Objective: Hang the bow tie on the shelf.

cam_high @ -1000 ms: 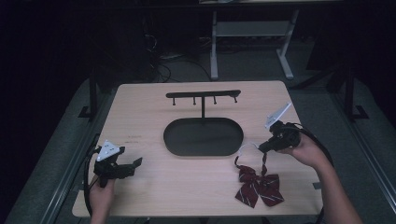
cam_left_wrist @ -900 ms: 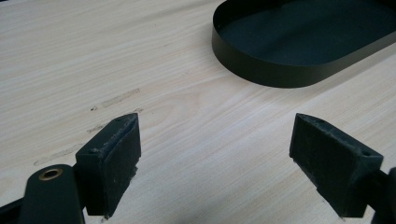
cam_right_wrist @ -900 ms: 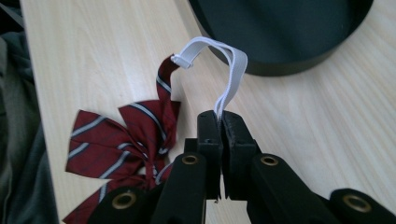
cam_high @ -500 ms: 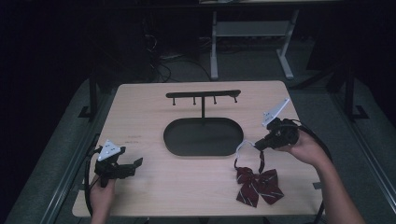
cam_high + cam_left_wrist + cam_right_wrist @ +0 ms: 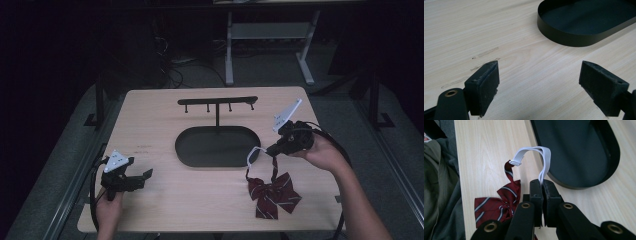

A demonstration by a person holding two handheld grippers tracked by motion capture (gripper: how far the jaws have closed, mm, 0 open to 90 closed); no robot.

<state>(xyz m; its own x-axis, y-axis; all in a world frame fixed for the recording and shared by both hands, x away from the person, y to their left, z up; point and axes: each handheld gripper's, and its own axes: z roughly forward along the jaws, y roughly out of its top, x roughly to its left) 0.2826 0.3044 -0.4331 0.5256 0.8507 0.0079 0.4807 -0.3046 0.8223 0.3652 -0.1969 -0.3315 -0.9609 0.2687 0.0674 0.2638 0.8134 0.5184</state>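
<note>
Dark room all around, with a pale wood desk [image 5: 165, 125] in the middle. From the high view, a black oval tray [image 5: 217, 146] sits in the middle of the desk. A black rack [image 5: 218, 101] with little hooks stands up from the tray's far side.

Right of the tray, the right tongs [image 5: 266, 149] are shut on a white strap [image 5: 254, 152]. The strap goes down to a red striped bow [image 5: 272, 194], which lies on the desk in front of the tray's right end. A second ago the bow looked flatter and the hand was lower. Now the hand is higher and the strap is pulled up tight, so the bow looks like it is starting to lift. I think the next job is to carry the strap up to a hook on the rack.

Far to the left of the tray, the left tongs [image 5: 146, 174] rest low by the desk's near edge. They have not moved.

From the left gripper view, the left tongs [image 5: 540, 82] are wide open with nothing between them. Bare desk [image 5: 524, 60] lies under them, and the tray [image 5: 564, 37] is up ahead.

From the right gripper view, the right tongs [image 5: 542, 185] pinch the strap [image 5: 543, 160] just beside the tray [image 5: 564, 182]. The strap loops up and over to the bow [image 5: 496, 202], which hangs low to the left.
</note>
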